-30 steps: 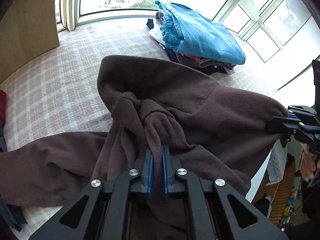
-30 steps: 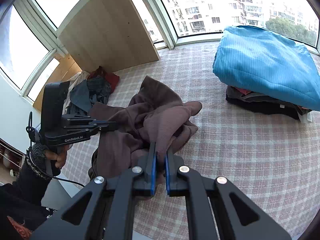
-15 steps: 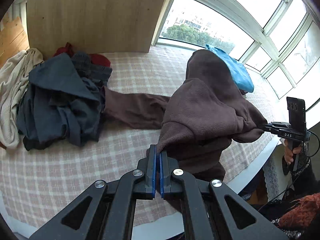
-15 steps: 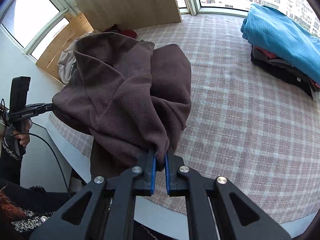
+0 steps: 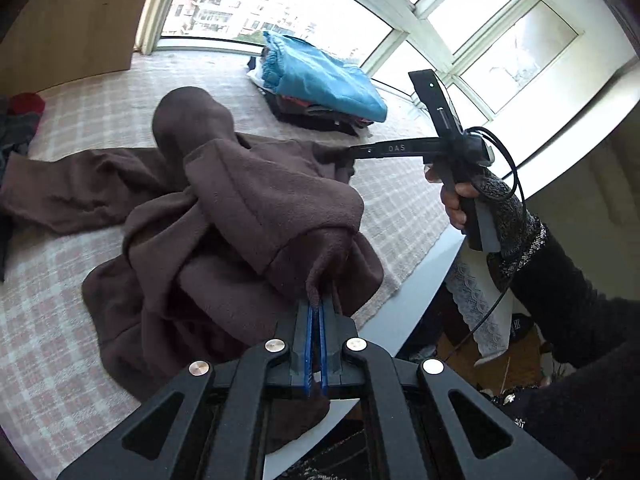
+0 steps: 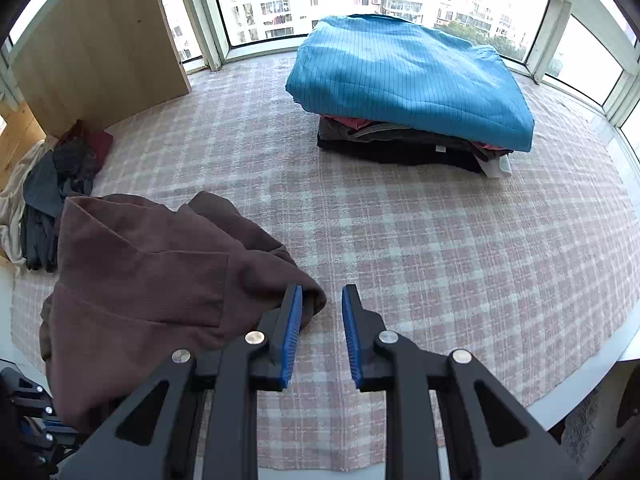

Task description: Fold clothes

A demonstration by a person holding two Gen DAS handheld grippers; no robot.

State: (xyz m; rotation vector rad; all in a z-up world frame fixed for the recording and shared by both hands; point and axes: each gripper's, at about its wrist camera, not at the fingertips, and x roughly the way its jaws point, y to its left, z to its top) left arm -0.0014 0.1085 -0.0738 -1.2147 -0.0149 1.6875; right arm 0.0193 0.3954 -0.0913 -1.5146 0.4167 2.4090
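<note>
on the checked cloth, near its front edge, lies the brown fleece, crumpled in a heap, one sleeve stretched flat away from the heap toward the dark clothes at the cloth's far side. the left gripper is clamped on a fold at the fleece's near edge, blue pads pressed together with the fabric pinched between them, and that fold is lifted a little off the heap. the right gripper stands just beside the fleece's other corner; its jaws have just been opening, and the pads are now apart with bare cloth showing between them, the fleece hem touching only the outer side of one finger. in the left view a hand in a dark knit sleeve holds that gripper's handle above the fleece's far corner. well beyond the fleece, toward the windows, sits a stack of folded clothes topped by a blue garment. off to the fleece's other side, by a wooden panel, lies a loose pile of dark, red and cream clothes.
</note>
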